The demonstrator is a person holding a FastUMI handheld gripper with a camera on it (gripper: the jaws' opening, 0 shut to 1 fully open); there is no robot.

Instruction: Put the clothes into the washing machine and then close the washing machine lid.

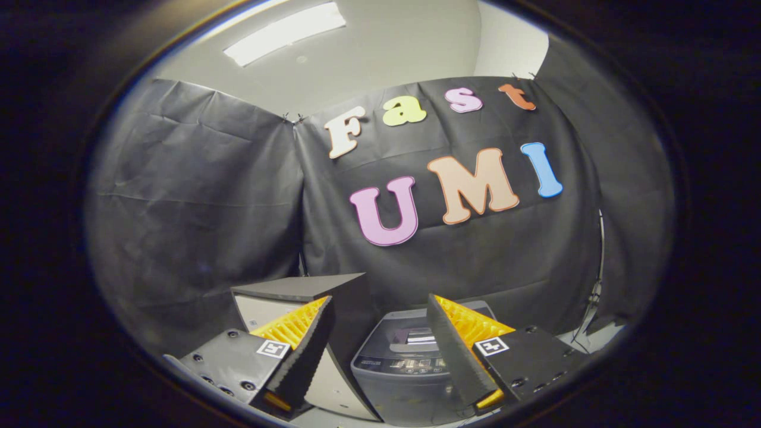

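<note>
**Washer sits shut, gripper holds nothing**

The gripper (380, 351) hangs with fingers spread wide and empty. Between them, just ahead and below, stands the washing machine (399, 362), its lid (410, 333) apparently down. This fits laundry already loaded or still waiting elsewhere. A cabinet (297, 294) stands beside it.

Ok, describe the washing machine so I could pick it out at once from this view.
Start at the black cloth wall at the back and come down to its foot. The washing machine stands there, seen between the open gripper fingers and beyond them. It is the low grey box with a dark control strip across its front edge, unlike the taller pale cabinet with a dark top beside it.
</note>
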